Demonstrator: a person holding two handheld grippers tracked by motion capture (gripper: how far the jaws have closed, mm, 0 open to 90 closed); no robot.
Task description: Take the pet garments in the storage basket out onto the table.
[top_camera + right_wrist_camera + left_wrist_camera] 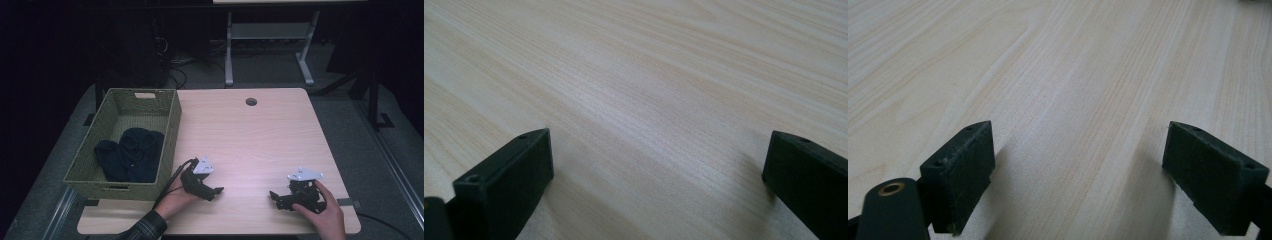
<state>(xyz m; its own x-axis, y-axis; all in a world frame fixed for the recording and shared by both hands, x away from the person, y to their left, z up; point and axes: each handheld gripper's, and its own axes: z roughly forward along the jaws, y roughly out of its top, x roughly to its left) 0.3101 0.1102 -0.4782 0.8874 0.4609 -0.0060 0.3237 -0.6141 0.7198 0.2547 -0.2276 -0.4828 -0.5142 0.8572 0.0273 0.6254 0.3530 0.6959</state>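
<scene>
Both grippers, left (216, 191) and right (274, 196), rested open, empty; dark socks (131, 154) in basket (172, 125): soft, light, pinch a fold

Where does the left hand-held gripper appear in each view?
High view: left hand-held gripper low, left of centre, right of the basket.
Left gripper view: its jaws rise at both bottom corners, apart.
Right gripper view: jaws of the right hand-held gripper instead.
Shared landmark: the pale wood table.
</scene>
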